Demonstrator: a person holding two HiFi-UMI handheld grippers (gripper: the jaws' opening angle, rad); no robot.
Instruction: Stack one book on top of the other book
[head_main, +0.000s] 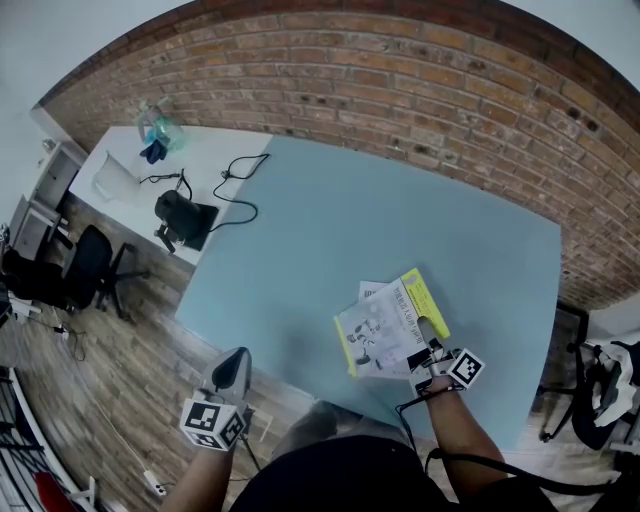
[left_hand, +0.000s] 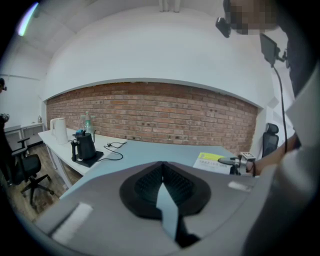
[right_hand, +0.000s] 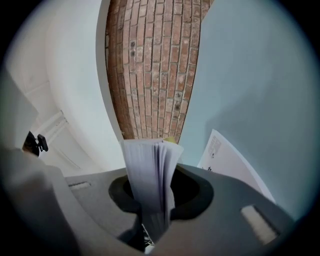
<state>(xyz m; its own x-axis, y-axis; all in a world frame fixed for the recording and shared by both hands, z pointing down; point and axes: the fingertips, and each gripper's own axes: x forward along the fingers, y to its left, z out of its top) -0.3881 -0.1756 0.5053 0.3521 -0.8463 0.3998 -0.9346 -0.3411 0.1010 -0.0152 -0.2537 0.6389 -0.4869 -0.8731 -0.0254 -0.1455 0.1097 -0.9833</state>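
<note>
A yellow-and-white book (head_main: 385, 330) lies near the front right of the blue table (head_main: 330, 230). My right gripper (head_main: 428, 338) is shut on its near edge. In the right gripper view its page block (right_hand: 147, 167) stands between the pads. It overlaps a second, white book (head_main: 372, 291), whose cover (right_hand: 230, 162) shows flat on the table beside the jaws. I cannot tell whether the two touch. My left gripper (head_main: 235, 362) hovers at the table's front left edge, shut and holding nothing (left_hand: 161, 170). From there I see the book (left_hand: 214, 161) and the right gripper (left_hand: 240, 161).
A white side table (head_main: 120, 175) to the left carries a black kettle (head_main: 183, 218) with a cable, a white jug (left_hand: 59, 129) and a bottle (head_main: 155, 128). An office chair (head_main: 88, 265) stands beside it. A brick wall (head_main: 420, 90) backs the blue table.
</note>
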